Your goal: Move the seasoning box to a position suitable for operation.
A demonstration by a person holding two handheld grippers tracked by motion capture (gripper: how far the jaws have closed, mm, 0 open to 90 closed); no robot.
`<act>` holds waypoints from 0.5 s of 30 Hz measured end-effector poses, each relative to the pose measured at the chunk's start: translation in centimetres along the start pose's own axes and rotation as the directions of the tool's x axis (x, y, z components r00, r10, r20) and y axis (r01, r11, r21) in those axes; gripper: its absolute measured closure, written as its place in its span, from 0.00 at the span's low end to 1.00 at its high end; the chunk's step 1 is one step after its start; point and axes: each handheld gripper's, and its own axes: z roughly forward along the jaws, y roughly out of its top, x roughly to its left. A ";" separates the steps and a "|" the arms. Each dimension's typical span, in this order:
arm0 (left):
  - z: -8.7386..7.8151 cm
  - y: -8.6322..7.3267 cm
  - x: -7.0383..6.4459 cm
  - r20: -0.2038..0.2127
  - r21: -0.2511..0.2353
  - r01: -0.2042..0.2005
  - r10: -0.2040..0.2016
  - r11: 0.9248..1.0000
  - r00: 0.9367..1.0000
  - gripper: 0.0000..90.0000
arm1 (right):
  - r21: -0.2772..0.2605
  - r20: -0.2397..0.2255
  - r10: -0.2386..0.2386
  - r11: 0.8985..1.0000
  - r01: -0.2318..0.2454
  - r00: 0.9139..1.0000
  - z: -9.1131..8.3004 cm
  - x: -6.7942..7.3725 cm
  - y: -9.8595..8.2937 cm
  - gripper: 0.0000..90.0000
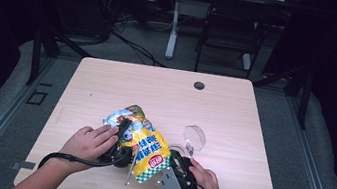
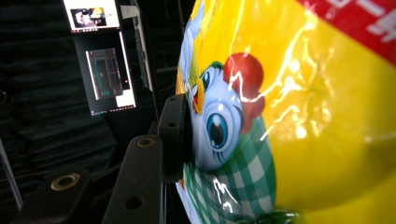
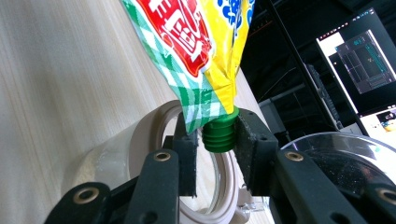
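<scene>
My left gripper (image 1: pixel 121 140) pinches the side of the pouch (image 1: pixel 141 143), its jaws closed on the glossy yellow film by a cartoon chick with a red comb and green check trim. My right gripper (image 3: pixel 219 140) has its jaws narrowed around the pouch's ribbed green cap (image 3: pixel 219 135). The pouch lies over the tabletop (image 1: pixel 156 93), a clear round dish (image 1: pixel 194 138) just beside it

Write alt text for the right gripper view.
The right tongs pinch the green ribbed cap of a yellow, red and green-checked pouch above a light wooden table. A roll of tape lies behind the jaws, a clear round dish at right.
</scene>
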 end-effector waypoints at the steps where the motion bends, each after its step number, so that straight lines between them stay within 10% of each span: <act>1: 0.0 0.0 0.0 -0.004 0.000 -0.001 0.001 1.000 1.000 0.72 | -0.001 0.003 -0.001 1.000 0.001 1.000 0.0 0.0 0.0 0.79; 15: 0.0 0.1 0.1 -0.018 0.009 -0.025 0.025 1.000 1.000 0.72 | -0.006 -0.017 0.025 1.000 -0.025 1.000 0.1 0.0 0.0 0.80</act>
